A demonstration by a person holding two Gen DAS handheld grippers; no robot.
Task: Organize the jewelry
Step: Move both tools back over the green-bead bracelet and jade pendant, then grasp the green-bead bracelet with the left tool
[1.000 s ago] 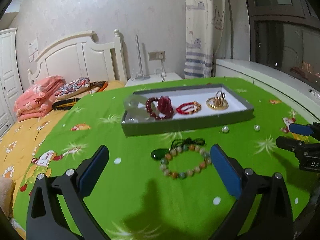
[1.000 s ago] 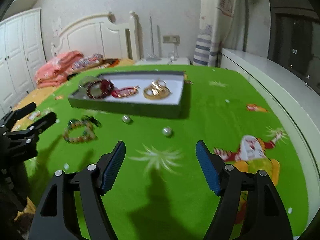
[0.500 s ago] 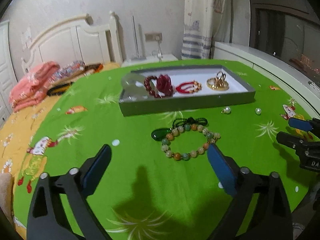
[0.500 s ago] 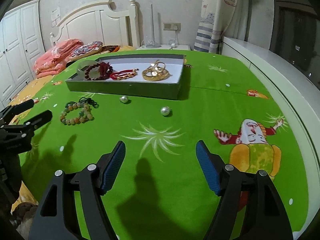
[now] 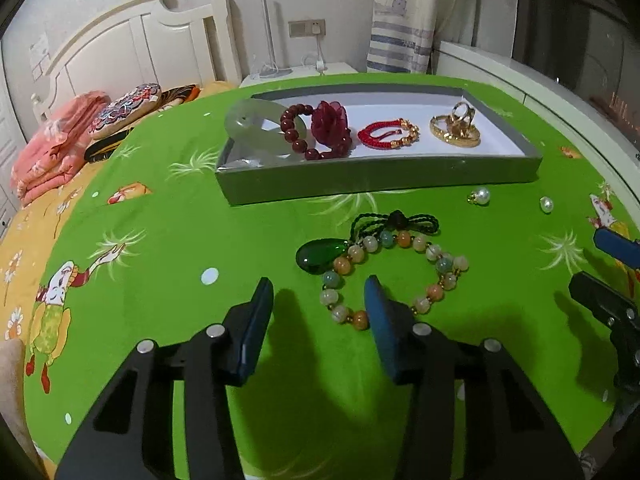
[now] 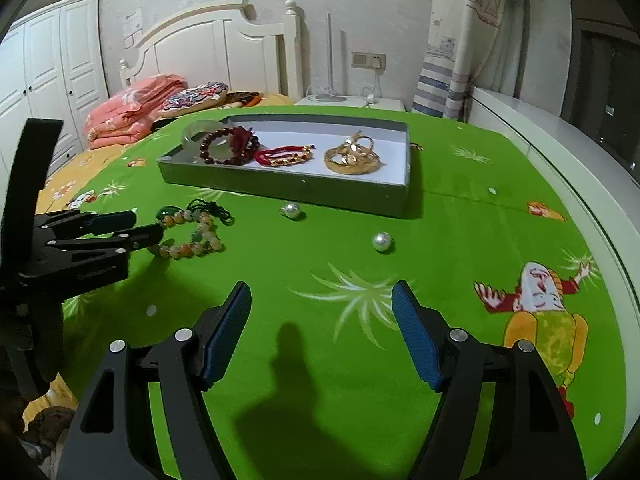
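Bedroom, green-clothed counter (image 5: pixel 160 240). The left gripper (image 5: pixel 318 300) hovers part-open over the beaded bracelet's (image 5: pixel 396 276) near edge; the right gripper (image 6: pixel 320 304) gapes wide, empty. Beyond the bracelet sits the grey tray (image 5: pixel 380 178), two pearls (image 6: pixel 382 242) beside it.

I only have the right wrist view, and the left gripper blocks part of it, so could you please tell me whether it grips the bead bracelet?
Observer: No. The left gripper is open, with one fingertip overlapping the bead bracelet at its near edge.
Operator: Thank you. Is anything lying against the bracelet?
Observer: Yes, a green teardrop pendant on a dark cord touches its left side.
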